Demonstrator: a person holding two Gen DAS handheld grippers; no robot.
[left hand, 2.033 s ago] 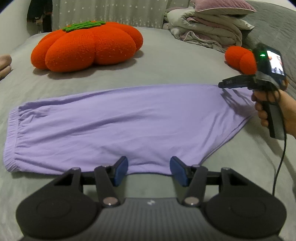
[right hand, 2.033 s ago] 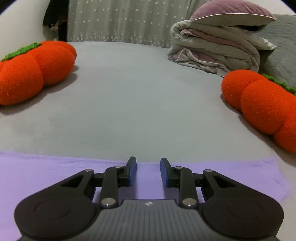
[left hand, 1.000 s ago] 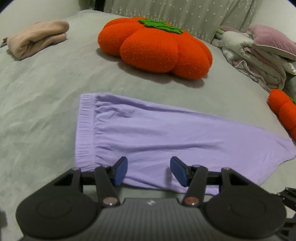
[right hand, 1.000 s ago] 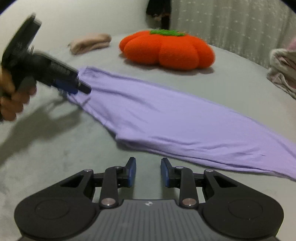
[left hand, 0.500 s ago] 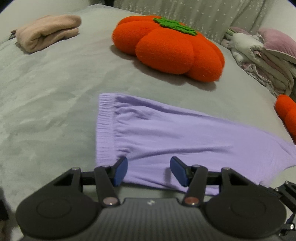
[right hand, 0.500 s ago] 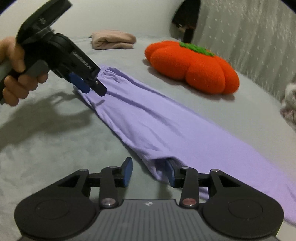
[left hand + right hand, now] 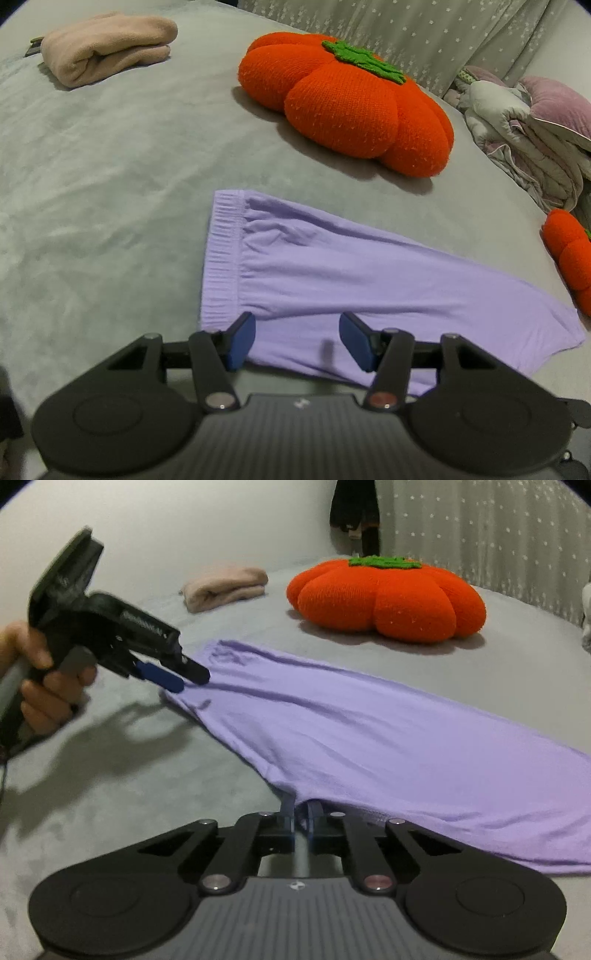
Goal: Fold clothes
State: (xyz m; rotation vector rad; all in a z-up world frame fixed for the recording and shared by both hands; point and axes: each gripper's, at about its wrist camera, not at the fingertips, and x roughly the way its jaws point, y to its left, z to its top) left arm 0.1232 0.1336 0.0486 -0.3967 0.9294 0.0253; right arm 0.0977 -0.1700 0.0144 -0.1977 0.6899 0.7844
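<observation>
A pair of lilac trousers (image 7: 332, 273) lies flat, folded lengthwise, on the grey bed, waistband (image 7: 221, 258) to the left. My left gripper (image 7: 297, 341) is open over the near waistband corner, its blue pads straddling the fabric edge. In the right wrist view the trousers (image 7: 369, 731) stretch from upper left to right, and the left gripper (image 7: 184, 677) hovers at the waistband end. My right gripper (image 7: 301, 812) is shut on the trousers' near edge at the crotch area.
A large orange pumpkin cushion (image 7: 351, 99) sits behind the trousers. A folded beige garment (image 7: 107, 48) lies far left. A second orange cushion (image 7: 570, 254) and piled bedding (image 7: 528, 140) are at the right. Grey bedspread (image 7: 92, 184) surrounds everything.
My right gripper closed on the near edge of the trousers. My left gripper moved closer to the waistband corner and stayed open.
</observation>
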